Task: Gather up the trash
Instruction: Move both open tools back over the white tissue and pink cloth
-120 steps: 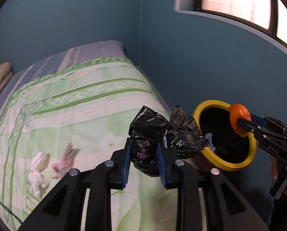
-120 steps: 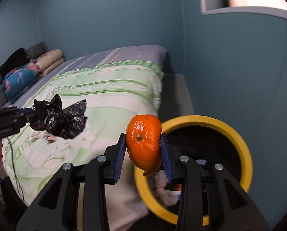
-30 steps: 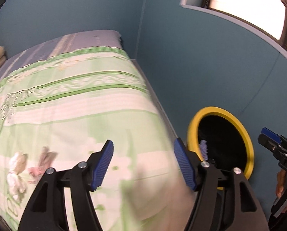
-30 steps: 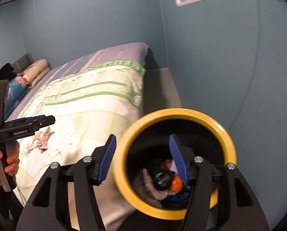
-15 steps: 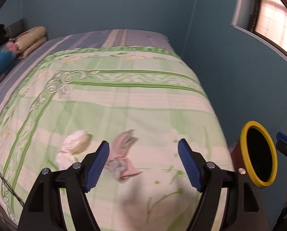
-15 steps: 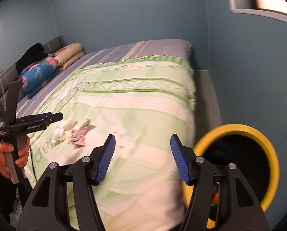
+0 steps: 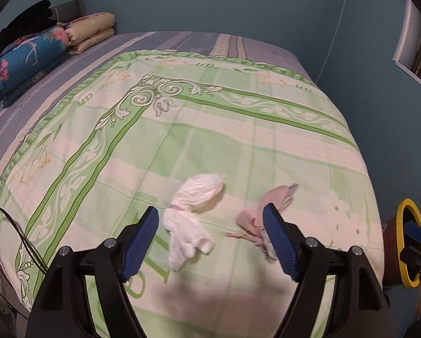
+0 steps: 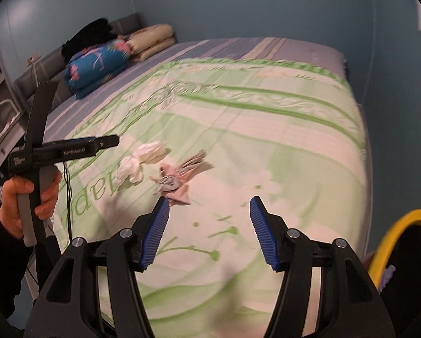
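Observation:
A crumpled white wad and a pink-grey wrapper lie side by side on the green patterned bedspread. My left gripper hovers over them. Its jaws are opening, and the white wad shows in the gap without touching a pad. The right wrist view shows the same white wad and pink wrapper ahead and left of my right gripper, which is open and holds nothing. The yellow-rimmed bin stands beside the bed at the right, and its rim also shows in the left wrist view.
A blue floral pillow, folded cream bedding and dark clothes sit at the bed's head. A black cable hangs at the left edge. Blue walls close in behind and right. A hand holds the left gripper's handle.
Both grippers have swung left, away from the bin and over the bed. The white wad and pink wrapper have come close under the left gripper, and its jaws stand wider.

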`<state>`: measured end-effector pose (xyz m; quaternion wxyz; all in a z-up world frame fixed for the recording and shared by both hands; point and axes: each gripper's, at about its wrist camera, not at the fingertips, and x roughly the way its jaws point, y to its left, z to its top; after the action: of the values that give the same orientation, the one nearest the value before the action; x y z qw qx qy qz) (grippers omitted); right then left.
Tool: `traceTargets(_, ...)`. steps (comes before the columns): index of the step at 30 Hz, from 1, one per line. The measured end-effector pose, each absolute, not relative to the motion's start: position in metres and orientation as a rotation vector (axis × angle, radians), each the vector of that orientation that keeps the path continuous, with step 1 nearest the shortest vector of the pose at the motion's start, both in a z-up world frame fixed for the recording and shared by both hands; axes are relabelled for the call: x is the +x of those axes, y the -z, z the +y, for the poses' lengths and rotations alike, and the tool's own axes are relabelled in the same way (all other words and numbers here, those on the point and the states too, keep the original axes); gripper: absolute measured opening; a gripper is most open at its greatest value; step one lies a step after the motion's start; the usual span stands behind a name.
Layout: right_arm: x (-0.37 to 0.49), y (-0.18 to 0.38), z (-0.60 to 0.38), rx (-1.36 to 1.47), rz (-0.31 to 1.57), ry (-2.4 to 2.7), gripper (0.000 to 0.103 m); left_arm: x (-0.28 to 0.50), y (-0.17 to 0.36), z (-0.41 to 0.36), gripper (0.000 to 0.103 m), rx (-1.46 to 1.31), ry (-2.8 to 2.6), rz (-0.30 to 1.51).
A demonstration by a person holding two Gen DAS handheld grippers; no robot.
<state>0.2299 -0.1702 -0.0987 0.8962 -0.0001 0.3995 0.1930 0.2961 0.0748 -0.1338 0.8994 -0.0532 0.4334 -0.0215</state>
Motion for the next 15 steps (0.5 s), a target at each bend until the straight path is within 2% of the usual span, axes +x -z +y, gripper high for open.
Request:
traceTargets(11,0.259,0.142,-0.109,-0.052,0.912,-0.492,0.057,0.312,0.168,0.111,0.077,-0.165,-0.002,0.949)
traceTargets(15,0.269,0.157,-0.093,-0.068,0.94,-0.515,0.058,0.318,0.179,0.122,0.082,-0.192,-0.017,0.961)
